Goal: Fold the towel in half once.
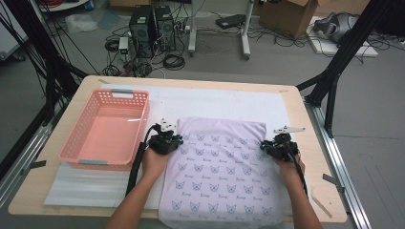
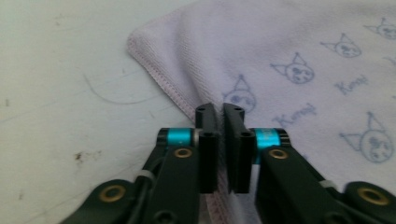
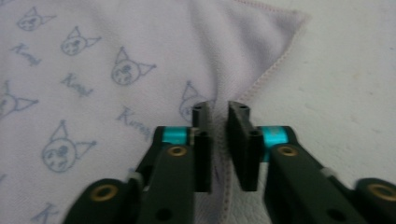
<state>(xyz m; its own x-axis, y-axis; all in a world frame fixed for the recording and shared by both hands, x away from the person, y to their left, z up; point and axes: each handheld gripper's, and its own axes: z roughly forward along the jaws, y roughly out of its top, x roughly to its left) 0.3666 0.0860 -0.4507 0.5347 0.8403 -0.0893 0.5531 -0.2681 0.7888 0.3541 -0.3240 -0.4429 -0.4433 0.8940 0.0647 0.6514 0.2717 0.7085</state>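
A pale lilac towel (image 1: pixel 222 171) printed with blue cat faces lies flat on the white mat, its near end hanging over the table's front edge. My left gripper (image 1: pixel 177 139) sits at the towel's left edge near the far corner. In the left gripper view its jaws (image 2: pixel 220 108) stand almost together, with the stitched hem of the towel (image 2: pixel 289 37) pinched between them. My right gripper (image 1: pixel 264 144) is at the towel's right edge. There the towel (image 3: pixel 93 46) bunches up in a fold in the narrow gap of my right gripper (image 3: pixel 219 107).
A pink plastic basket (image 1: pixel 76 138) stands empty on the left of the wooden table (image 1: pixel 310 143). A white foam mat (image 1: pixel 215 98) covers the middle. Black frame posts rise at both sides; computers and cables lie on the floor beyond.
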